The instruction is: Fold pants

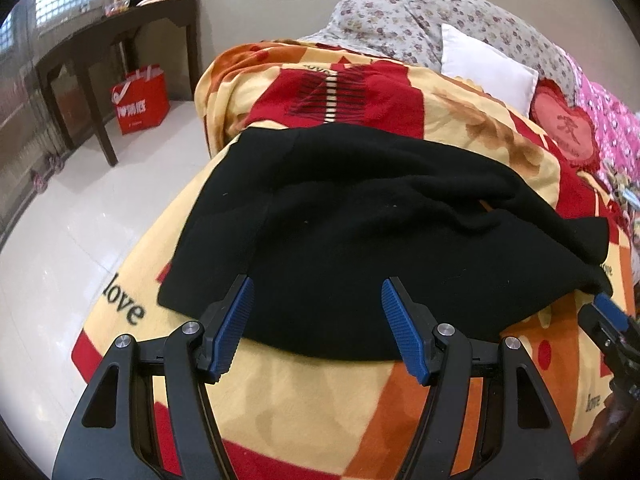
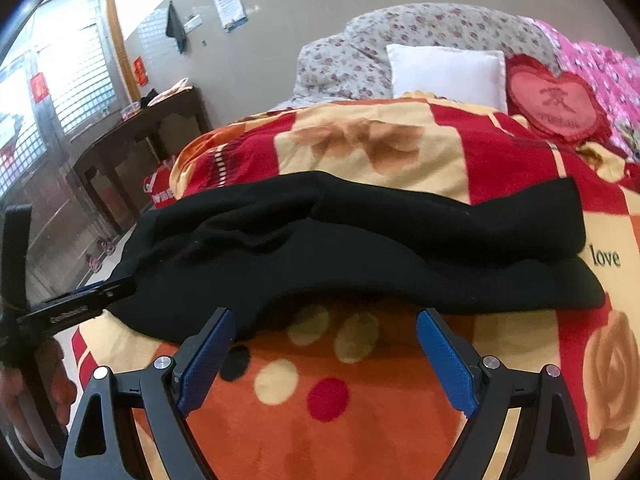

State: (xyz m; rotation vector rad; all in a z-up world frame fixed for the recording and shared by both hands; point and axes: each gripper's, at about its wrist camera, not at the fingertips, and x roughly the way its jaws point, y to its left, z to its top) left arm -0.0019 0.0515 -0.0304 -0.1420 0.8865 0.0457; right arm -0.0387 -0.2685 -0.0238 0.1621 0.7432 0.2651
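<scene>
We see the black pants [image 1: 360,232] lying already doubled across the middle of the frame on the patterned blanket [image 1: 320,408]. Our left tongs [image 1: 318,328] and right tongs [image 2: 324,354] both gape wide, holding nothing. Pinching only the top layer, or snagging blanket underneath, could spoil the fold.

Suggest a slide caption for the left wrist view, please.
Open left claw hovering at near edge of black pants on patterned blanket.
</scene>
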